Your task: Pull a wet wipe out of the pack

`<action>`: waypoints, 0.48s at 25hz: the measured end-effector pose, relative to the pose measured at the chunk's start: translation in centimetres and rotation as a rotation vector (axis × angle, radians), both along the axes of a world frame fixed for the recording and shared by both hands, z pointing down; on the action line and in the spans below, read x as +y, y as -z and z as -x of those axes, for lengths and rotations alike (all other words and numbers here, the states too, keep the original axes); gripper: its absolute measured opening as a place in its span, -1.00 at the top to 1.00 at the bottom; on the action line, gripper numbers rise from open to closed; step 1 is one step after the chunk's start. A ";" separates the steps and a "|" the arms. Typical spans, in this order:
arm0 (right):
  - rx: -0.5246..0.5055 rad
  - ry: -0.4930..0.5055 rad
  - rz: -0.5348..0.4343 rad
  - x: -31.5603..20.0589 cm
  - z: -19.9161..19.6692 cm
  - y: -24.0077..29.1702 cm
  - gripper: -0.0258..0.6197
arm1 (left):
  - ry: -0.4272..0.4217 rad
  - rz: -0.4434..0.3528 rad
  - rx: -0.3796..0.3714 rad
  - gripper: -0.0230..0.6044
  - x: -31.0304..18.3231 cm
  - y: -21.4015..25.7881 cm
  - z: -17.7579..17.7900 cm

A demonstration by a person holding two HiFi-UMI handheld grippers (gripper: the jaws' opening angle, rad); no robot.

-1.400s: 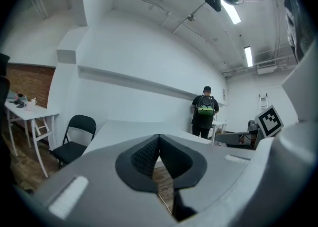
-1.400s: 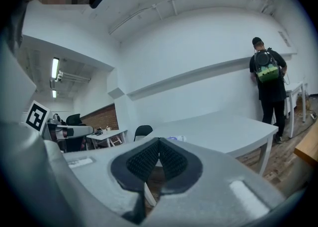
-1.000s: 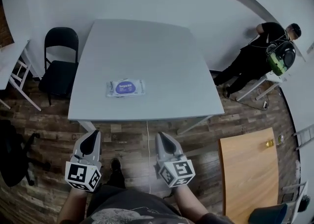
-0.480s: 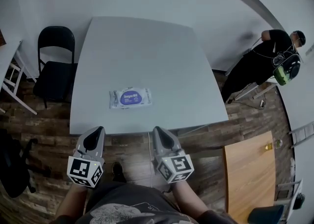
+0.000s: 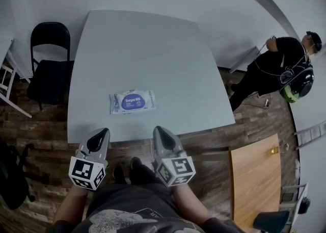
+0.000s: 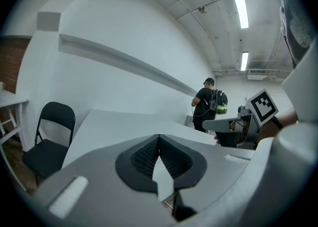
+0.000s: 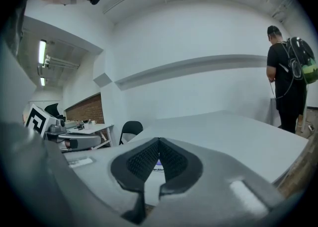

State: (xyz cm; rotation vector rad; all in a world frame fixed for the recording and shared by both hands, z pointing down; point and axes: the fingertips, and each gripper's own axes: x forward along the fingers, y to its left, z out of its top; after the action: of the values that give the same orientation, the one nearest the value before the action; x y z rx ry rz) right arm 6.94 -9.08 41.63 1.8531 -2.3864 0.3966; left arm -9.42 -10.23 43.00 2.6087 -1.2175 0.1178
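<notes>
Left claw (image 5: 101,134) is closed, its ribbed pads pressed together at the tips with nothing held between them. Right claw (image 5: 158,131) is closed the same way and is just as empty. Each is held in one of the person's hands, side by side but apart. They sit just short of the near edge of the grey counter (image 5: 153,43), over the wood-plank floor (image 5: 46,125), and both point toward the counter. The marker cubes sit at the back of each claw, close to the person's body.

The pack of wet wipes (image 5: 132,101) lies flat on the counter, near its front edge and a little left of centre. It is white with a purple oval label on top. It lies ahead of the two claws, roughly between their lines, and neither one touches it. In the right gripper view a small purple patch of the pack shows through the gap behind the closed tips.

A black folding chair (image 5: 48,66) stands at the counter's left side. On the right, well away, a person in black (image 5: 272,66) wears a backpack, and a wooden table (image 5: 254,173) sits lower right
</notes>
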 end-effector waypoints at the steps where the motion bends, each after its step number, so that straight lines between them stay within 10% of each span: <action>1: 0.005 0.004 -0.001 -0.4 -0.1 0.0 0.95 | 0.002 0.004 -0.005 0.87 -0.3 -0.3 -0.2; 12: 0.011 0.065 0.035 -6.0 -2.0 -1.7 0.95 | 0.054 0.019 -0.078 0.61 -3.9 -2.2 -2.3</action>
State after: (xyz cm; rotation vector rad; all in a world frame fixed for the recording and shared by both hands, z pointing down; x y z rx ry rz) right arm 8.92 -15.08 43.31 1.7538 -2.4091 0.4174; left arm -7.15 -14.17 45.22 2.5748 -1.3045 0.2216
